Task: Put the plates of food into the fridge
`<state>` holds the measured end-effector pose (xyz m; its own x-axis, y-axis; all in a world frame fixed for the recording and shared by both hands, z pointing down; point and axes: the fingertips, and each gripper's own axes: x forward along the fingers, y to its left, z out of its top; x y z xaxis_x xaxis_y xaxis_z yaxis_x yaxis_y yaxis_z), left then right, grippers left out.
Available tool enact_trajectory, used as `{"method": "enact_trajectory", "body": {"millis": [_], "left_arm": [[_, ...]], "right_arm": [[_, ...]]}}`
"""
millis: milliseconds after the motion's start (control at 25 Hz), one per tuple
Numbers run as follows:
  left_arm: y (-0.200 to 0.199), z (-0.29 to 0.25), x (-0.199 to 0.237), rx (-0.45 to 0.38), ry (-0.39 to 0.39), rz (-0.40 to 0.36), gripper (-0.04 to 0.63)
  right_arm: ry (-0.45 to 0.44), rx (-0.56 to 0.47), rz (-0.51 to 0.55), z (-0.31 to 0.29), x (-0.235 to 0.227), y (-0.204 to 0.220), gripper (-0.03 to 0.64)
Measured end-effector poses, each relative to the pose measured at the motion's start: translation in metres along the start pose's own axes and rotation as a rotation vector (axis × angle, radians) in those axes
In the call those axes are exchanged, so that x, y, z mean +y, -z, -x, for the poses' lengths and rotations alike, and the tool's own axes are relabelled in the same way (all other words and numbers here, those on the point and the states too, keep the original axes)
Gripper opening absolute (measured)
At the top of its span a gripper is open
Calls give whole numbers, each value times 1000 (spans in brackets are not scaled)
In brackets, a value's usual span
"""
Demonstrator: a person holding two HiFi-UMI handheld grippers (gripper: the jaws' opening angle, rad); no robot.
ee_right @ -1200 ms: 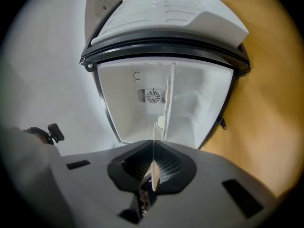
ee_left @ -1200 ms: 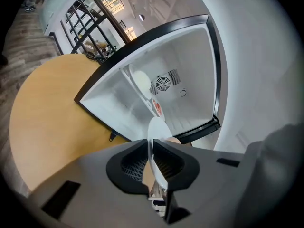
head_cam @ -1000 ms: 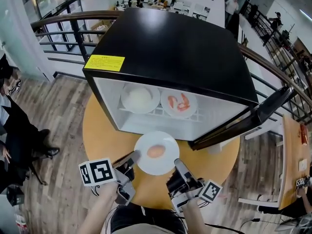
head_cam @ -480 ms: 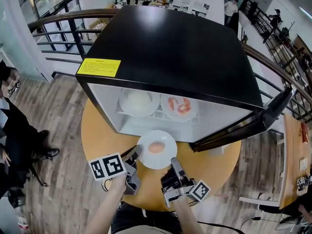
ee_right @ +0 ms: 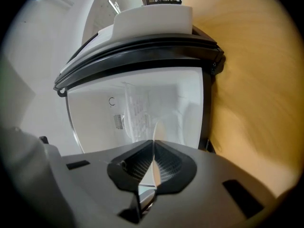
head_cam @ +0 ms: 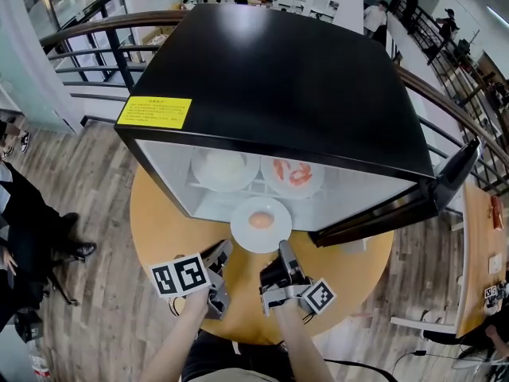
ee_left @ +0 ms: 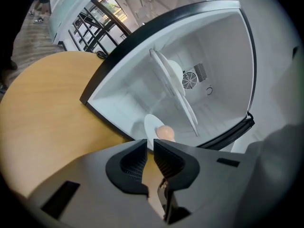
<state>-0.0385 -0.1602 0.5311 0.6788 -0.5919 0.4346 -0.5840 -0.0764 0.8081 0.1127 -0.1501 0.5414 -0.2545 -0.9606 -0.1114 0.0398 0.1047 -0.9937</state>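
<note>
Your right claw (ee_right: 153,144) pinches the white plate (ee_right: 155,128). Its own view shows the rim edge-on, as a thin white line that runs deep between the two pads. The head view cannot show this grip, but it shows what the right gripper view hides. There the round pale orange food (head_cam: 260,220) lies on the plate just ahead of the claw. The plate is level at the front edge of the lower compartment of the open fridge (head_cam: 278,70), above the desk (head_cam: 159,229).

Your left claw (ee_left: 150,144) has its jaws nearly together, with a narrow slit between them, and nothing shows inside the slit. The near rim of the plate is right at its tips; whether they touch it, no view tells.

The left gripper view looks deep into the fridge and shows a round fan grille (ee_left: 190,79) in the rear wall, far beyond the claw. Only the head view shows clearly what stands on the shelf (head_cam: 258,183) beyond both claws. It carries a plate with white food (head_cam: 225,168) and, just beside it, a plate with orange-red food (head_cam: 292,173). The fridge door (head_cam: 398,205) stands open to the right of your right claw.
</note>
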Motion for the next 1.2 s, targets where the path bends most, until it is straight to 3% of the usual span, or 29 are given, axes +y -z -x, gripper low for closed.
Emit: {"method": "enact_trajectory", "body": {"millis": [320,560,1000,1200], "left_arm": [[34,-6,-1,66,-19,-112,25],[42,-3,4,66,-17,-106,25],[50,2,15,69,-56,-180,25],[39,9,24,-32,-109,-272,25]], "right_arm": [[76,-103,-32,-30,-41,-9,18],[114,-137,-41,-41,-57,-11,18],[213,-133,3,-75,-66,-14,18],[275,-90,62,-79,-72,-10,18]]}}
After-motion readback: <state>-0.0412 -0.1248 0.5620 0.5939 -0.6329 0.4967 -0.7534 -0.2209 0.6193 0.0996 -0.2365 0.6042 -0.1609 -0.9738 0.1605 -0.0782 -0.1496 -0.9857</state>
